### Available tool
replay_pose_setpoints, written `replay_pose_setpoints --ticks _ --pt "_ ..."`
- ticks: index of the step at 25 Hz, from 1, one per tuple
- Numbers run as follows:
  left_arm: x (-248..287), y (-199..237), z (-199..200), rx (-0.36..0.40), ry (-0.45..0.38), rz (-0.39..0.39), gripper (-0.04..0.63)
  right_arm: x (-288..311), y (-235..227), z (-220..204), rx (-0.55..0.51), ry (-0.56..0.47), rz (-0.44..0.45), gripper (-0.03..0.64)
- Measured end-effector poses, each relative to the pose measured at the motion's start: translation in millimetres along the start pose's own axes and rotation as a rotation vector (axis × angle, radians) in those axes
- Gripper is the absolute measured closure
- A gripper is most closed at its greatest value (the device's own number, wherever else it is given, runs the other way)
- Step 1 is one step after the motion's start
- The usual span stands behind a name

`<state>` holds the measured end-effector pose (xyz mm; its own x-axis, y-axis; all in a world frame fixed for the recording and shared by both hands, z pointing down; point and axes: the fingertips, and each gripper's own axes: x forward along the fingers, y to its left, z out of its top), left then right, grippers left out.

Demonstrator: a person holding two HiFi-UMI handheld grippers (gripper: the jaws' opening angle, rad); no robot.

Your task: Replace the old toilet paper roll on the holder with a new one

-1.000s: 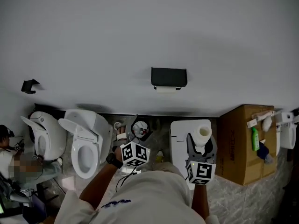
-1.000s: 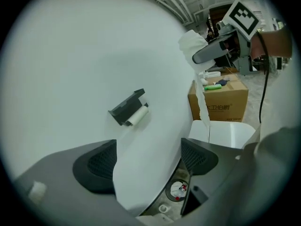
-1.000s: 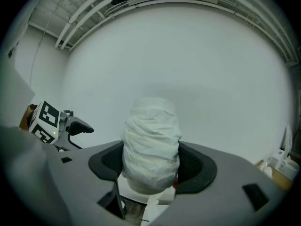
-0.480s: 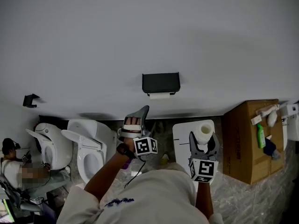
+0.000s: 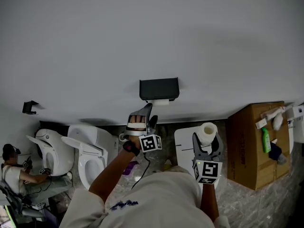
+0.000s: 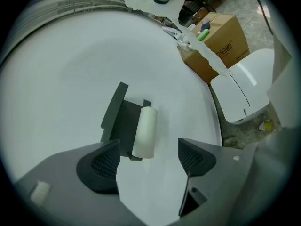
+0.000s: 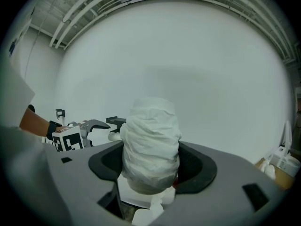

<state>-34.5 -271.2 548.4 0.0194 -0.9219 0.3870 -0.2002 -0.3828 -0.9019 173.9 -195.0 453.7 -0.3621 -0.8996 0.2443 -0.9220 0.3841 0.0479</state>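
A black holder (image 5: 159, 89) is fixed to the white wall, with a thin old roll (image 5: 160, 101) hanging under it. My left gripper (image 5: 150, 114) is raised just below the holder and stands open. In the left gripper view the old roll (image 6: 145, 132) and holder (image 6: 117, 121) lie a little ahead of the open left gripper (image 6: 148, 159), with nothing between its fingers. My right gripper (image 5: 206, 144) is shut on a full new roll (image 5: 207, 133), held upright lower right of the holder. That new roll (image 7: 151, 140) fills the right gripper (image 7: 151, 166) in its own view.
Two white toilets (image 5: 90, 148) (image 5: 50, 148) stand at lower left, with a person (image 5: 14, 175) beside them. A white unit (image 5: 183, 144) sits under the right gripper. A cardboard box (image 5: 251, 144) with a green bottle (image 5: 266, 140) is at right. A small black hook (image 5: 29, 107) is on the wall at left.
My left gripper has risen from low beside the toilet up towards the holder and has rolled. The right gripper with the new roll has shifted only slightly.
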Motion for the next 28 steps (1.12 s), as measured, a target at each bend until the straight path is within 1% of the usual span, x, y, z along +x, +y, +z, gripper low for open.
replay_pose_setpoints --ticks 6,10,15,18,19,20,21,23,24,28 --pt "26.8 -2.3 0.3 0.038 0.032 0.021 0.236 6.5 -8.5 -1.4 -0.003 0.007 0.001 0.310" --pt "42.8 1.4 6.2 0.098 0.034 0.055 0.245 7.1 -11.2 -4.5 -0.003 0.012 -0.001 0.310" --pt "56.8 5.0 16.0 0.082 0.016 0.068 0.256 6.2 -16.9 -7.0 0.006 0.014 -0.009 0.310" --pt "61.2 5.4 21.4 0.098 -0.003 0.096 0.259 6.0 -17.9 -6.7 0.009 0.012 -0.009 0.310" --pt "61.4 5.5 23.1 0.108 -0.009 0.108 0.270 5.5 -18.3 -7.0 0.010 0.011 -0.009 0.310" --pt "61.2 6.2 24.3 0.118 -0.015 0.129 0.353 5.1 -18.8 -7.7 0.012 0.011 -0.009 0.310" --pt "61.1 7.2 24.8 0.127 -0.022 0.163 0.393 4.7 -19.1 -8.7 0.014 0.012 -0.009 0.310" --pt "61.2 9.4 24.5 0.155 -0.041 0.243 0.396 4.3 -18.9 -10.3 0.018 0.014 -0.007 0.310" --pt "61.0 10.2 24.1 0.166 -0.049 0.270 0.396 4.0 -18.1 -10.6 0.018 0.014 -0.005 0.310" --pt "60.9 13.4 22.7 0.166 -0.042 0.300 0.396 2.8 -20.2 -9.8 0.015 0.013 -0.005 0.310"
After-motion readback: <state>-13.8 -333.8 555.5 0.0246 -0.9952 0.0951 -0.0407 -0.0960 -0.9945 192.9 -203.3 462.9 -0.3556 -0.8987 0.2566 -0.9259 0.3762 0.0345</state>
